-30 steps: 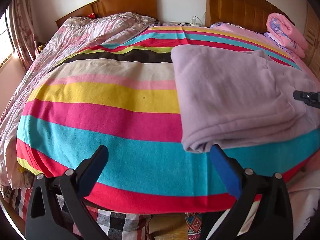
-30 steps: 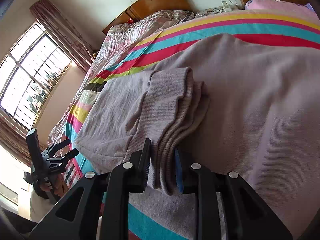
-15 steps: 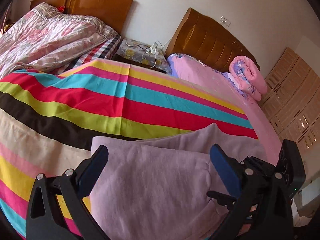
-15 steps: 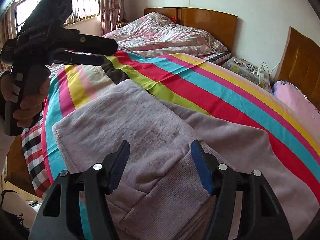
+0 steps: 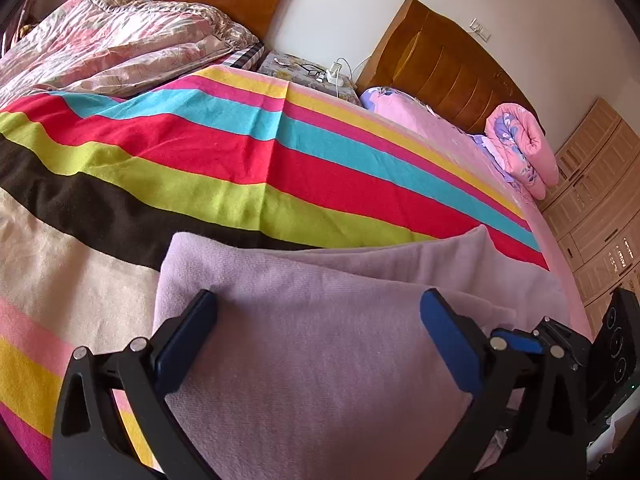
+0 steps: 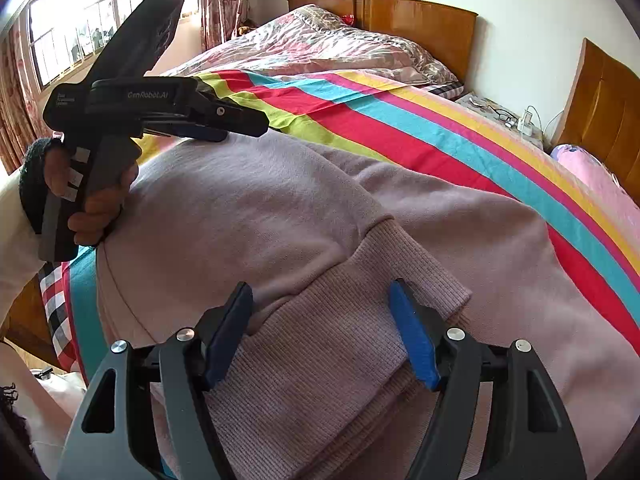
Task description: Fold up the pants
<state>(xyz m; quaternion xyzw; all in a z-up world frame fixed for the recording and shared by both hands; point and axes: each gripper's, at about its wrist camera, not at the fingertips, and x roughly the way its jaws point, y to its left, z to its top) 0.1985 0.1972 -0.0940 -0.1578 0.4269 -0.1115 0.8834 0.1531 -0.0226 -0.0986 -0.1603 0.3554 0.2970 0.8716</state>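
The lilac pants [image 5: 320, 360] lie folded on the striped blanket, filling the lower part of both views. My left gripper [image 5: 318, 296] hovers over their left part, wide open with nothing gripped. It also shows from the side as the left gripper [image 6: 240, 124] in a hand at upper left. My right gripper [image 6: 320, 288] hangs over the ribbed waistband [image 6: 360, 320]; its jaws are opening, the band lying under the gap with the pads off it. Part of the right gripper [image 5: 516, 340] pokes in at the lower right of the left wrist view.
The striped blanket [image 5: 240, 160] covers the bed. A crumpled floral quilt [image 5: 120, 40] lies far left and a rolled pink quilt [image 5: 520, 148] far right. A bedside stand with glasses and a charger [image 5: 308, 72] stands between the headboards, cupboards [image 5: 600, 208] at right, a window [image 6: 80, 32] at left.
The right gripper let go of the stacked waistband layers, opened and rolled upright. The left gripper swung from the blanket's left side over onto the pants.
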